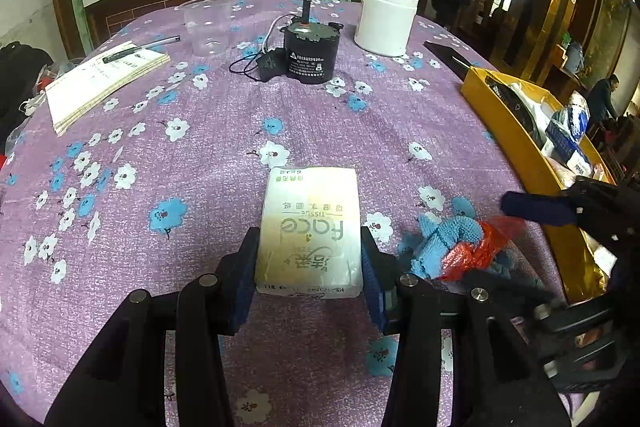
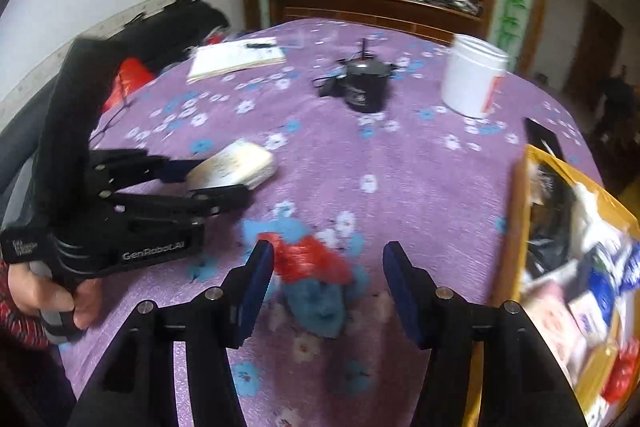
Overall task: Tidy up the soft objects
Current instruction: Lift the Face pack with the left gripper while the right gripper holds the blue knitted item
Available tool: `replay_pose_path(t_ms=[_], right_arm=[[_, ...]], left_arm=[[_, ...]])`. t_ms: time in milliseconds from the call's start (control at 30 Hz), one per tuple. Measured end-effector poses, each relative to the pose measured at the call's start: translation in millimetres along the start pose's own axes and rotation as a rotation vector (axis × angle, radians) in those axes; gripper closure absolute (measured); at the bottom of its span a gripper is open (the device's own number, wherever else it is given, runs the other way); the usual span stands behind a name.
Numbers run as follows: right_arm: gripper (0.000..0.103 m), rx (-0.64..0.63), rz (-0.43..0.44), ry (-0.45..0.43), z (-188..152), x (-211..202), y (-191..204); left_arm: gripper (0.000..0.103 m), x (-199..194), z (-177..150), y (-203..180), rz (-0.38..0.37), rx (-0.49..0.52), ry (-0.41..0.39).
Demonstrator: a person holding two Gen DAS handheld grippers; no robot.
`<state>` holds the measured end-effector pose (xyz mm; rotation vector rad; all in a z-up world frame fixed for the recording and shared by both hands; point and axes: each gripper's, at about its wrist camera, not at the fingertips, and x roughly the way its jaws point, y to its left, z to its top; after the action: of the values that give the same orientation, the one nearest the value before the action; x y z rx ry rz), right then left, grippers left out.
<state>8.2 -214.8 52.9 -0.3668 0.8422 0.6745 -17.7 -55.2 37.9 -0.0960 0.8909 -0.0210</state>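
A white face-tissue pack lies on the purple flowered tablecloth. My left gripper is shut on the tissue pack, one pad on each side of its near end; the pack also shows in the right wrist view. A red plastic bag lies on a blue knitted cloth right of the pack. My right gripper is open, its jaws on either side of the red bag and blue cloth, just above them. The same bundle shows in the left wrist view.
A yellow box with several soft packs stands at the table's right edge. Further back stand a black motor, a white jar, a clear cup and a booklet with a pen.
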Motion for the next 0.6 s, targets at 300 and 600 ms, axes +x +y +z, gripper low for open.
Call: replay_pose_path(t_ms=[300, 600], right_arm=[[0.071, 0.106, 0.034, -0.061, -11, 17, -1], [0.071, 0.216, 0.001, -0.259, -7, -15, -18]], left_arm=[[0.059, -7, 1, -3, 0.043, 0.014, -0.057], [0.059, -34, 2, -5, 0.151, 0.033, -0.23]])
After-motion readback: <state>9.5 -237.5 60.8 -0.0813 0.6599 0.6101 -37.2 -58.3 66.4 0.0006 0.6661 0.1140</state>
